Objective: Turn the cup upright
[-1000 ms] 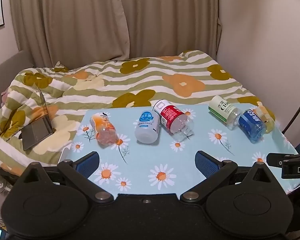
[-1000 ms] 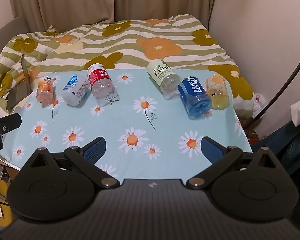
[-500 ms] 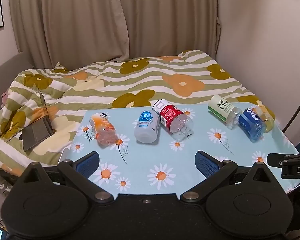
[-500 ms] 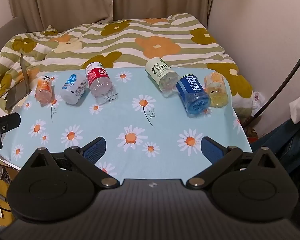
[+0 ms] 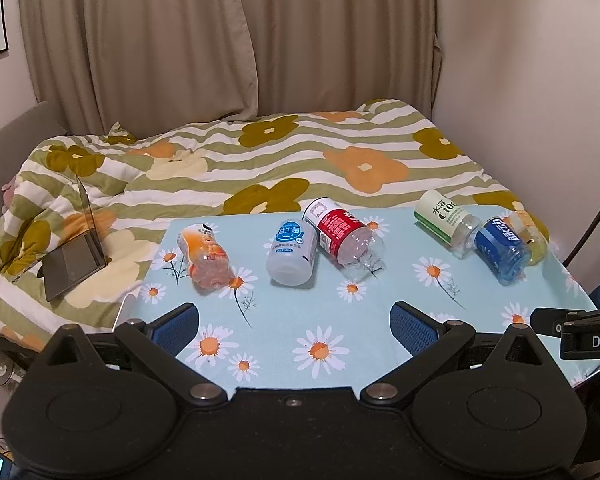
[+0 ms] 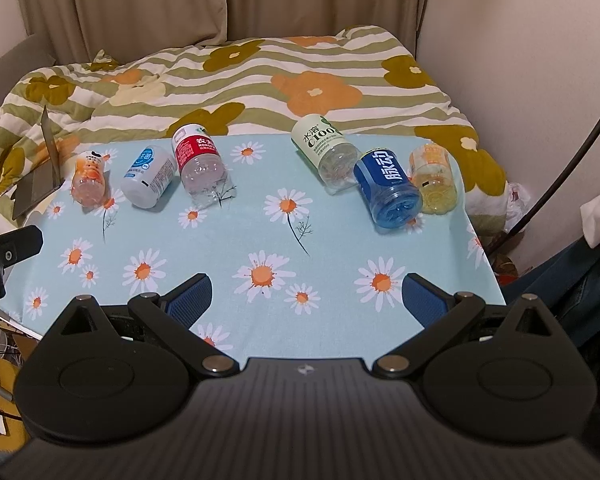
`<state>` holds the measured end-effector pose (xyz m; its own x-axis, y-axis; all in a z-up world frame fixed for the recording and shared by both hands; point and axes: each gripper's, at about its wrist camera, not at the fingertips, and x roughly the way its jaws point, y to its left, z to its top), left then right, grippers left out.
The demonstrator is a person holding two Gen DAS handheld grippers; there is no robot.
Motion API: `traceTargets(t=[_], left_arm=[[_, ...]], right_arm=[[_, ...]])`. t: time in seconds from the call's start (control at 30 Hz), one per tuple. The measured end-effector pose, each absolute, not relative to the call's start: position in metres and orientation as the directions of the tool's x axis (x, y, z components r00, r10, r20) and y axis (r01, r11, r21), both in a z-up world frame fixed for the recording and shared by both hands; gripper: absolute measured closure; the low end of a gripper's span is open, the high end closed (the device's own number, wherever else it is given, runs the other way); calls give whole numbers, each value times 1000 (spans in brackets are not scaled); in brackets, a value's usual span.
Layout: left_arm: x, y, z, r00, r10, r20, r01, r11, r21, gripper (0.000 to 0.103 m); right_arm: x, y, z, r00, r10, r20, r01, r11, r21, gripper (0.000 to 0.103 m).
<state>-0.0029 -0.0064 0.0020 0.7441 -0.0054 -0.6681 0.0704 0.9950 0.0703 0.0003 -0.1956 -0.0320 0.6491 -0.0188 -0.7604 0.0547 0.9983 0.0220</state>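
Left gripper (image 5: 295, 322) open, laptop (image 5: 73, 256) beside cups (image 5: 291, 248)

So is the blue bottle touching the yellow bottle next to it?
Touching. In the right wrist view the blue bottle lies side by side against the yellow bottle with no tablecloth showing between them; the left wrist view shows them overlapping too.

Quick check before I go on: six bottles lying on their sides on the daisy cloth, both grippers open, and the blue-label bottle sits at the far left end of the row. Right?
Not quite. The blue-label bottle is in the right-hand group, between the green-label bottle and the yellow bottle; the right wrist view shows it. The far left end holds the orange bottle. The rest stands: six bottles lying down, left gripper and right gripper open.
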Motion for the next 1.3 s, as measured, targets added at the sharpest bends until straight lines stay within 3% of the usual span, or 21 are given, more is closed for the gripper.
traceTargets(t=[1.3], left_arm=[[0,0,-1,738,-7,-674,69,996,65,0]], right_arm=[[6,-190,-34,645,-16,-764,52,998,23,0]])
